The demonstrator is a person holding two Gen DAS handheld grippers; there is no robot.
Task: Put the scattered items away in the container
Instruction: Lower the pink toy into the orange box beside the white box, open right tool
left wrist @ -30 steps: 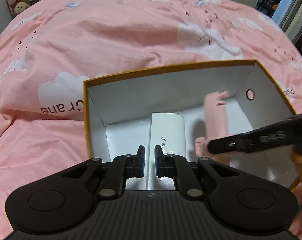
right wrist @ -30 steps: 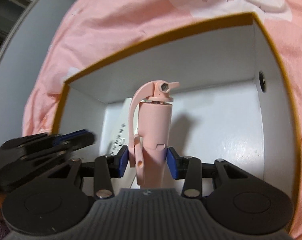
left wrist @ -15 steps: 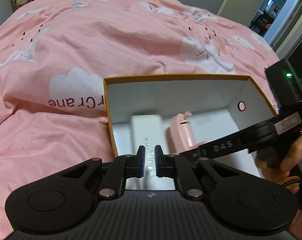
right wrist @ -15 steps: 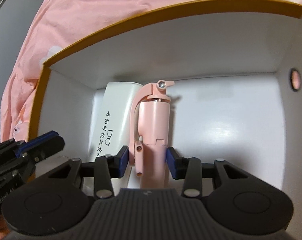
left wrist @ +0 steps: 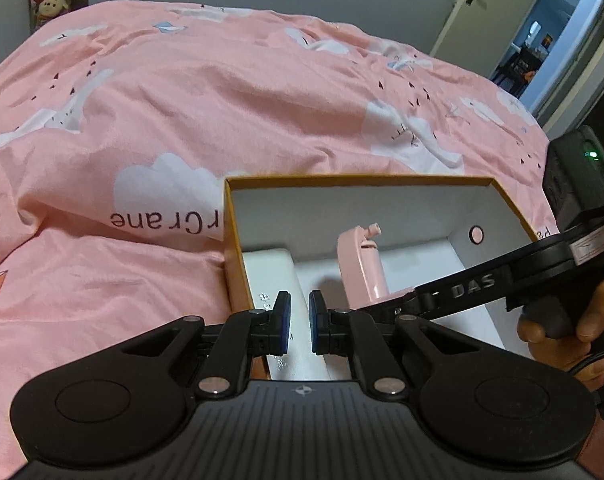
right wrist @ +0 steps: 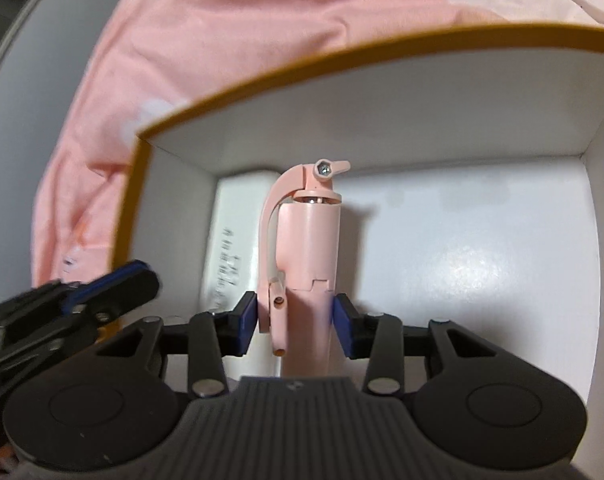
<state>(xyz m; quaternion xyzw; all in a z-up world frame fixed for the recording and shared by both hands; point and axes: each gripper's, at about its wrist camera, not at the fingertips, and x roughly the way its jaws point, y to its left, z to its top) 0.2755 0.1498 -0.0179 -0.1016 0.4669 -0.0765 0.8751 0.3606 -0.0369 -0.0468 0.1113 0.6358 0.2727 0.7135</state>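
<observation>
Drawn back from the orange-rimmed white cardboard box, left gripper sits nearly closed, empty; right gripper, clamping the pink plastic selfie-stick handle, should lower before releasing.

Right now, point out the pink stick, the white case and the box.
pink stick (right wrist: 307,240), right wrist view, on its barrel.
white case (right wrist: 238,216), right wrist view, on its printed top.
box (left wrist: 357,178), left wrist view, on its far rim.
</observation>
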